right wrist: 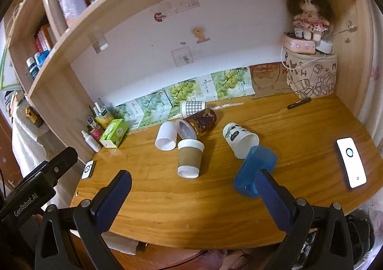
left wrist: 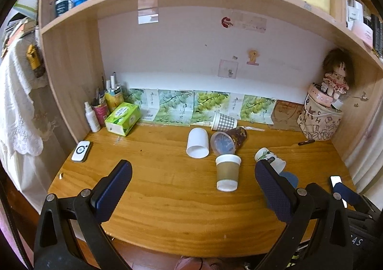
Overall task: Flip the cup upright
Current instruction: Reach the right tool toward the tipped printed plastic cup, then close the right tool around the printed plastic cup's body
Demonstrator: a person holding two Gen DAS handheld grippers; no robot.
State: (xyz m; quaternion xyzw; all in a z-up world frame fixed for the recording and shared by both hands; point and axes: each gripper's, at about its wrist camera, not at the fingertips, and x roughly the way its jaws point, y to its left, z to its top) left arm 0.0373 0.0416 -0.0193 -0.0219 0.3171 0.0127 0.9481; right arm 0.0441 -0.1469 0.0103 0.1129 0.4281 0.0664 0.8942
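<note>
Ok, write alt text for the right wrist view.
Six paper and plastic cups lie tipped over on a wooden desk, the translucent blue plastic cup nearest the open right hand-held gripper. A lit white phone lies at right.

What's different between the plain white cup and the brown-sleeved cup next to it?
The white cup is plain all over; the brown-sleeved cup has a brown band between a white rim and base. The white cup's open mouth faces the camera, while the brown-sleeved cup shows its closed base, mouth pointing away. The white cup lies farther back on the desk. Both lie tipped on their sides.
</note>
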